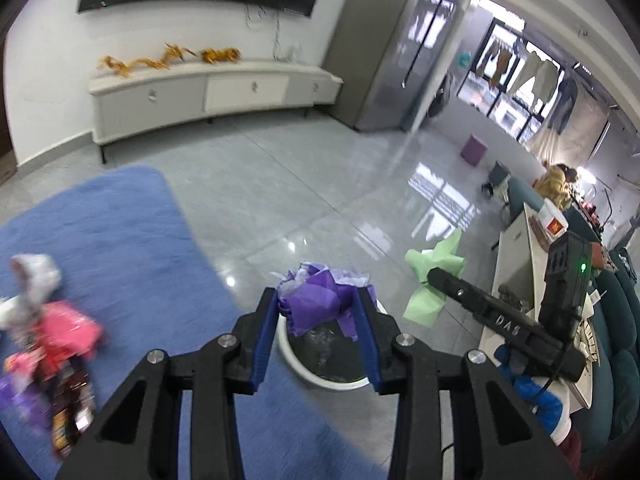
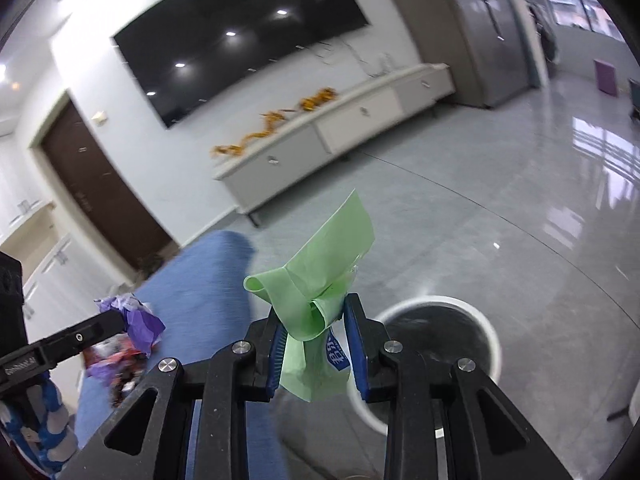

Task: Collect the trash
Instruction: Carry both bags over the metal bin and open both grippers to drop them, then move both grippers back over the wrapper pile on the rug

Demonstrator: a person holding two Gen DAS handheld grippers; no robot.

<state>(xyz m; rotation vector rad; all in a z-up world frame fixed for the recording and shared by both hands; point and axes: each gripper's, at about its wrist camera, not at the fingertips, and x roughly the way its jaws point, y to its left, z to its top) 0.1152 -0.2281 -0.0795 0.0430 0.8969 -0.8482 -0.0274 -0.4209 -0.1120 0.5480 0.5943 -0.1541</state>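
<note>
- Left gripper (image 1: 318, 302), blue pads, was clamped on a purple paper wad (image 1: 316, 300): crumpled tissue-like sheet, deep violet w/ paler lilac bits on top, a loose flap hanging below the jaws.
- That wad hung just above the near rim of a white round bin (image 1: 289, 354), dark liner inside.
- Right gripper (image 2: 310, 322), jaws narrow, pinched a green wrapper (image 2: 316, 280): pale mint, thin, twisted into a knot at the pads, one flat tail sticking up, another hanging down w/ a blue printed logo.
- Same bin sat just right of & below the right gripper in the right wrist view; wrapper not over the opening.
- Bin stood on glossy grey tile at the edge of a blue rug (image 1: 120, 240).
- More trash (image 1: 52, 344) on the rug to the left: pink, red, silver wrappers, blurred.
- Further off: white low TV cabinet (image 1: 208, 96) w/ orange decorations on top, black wall TV (image 2: 240, 40) above.
</note>
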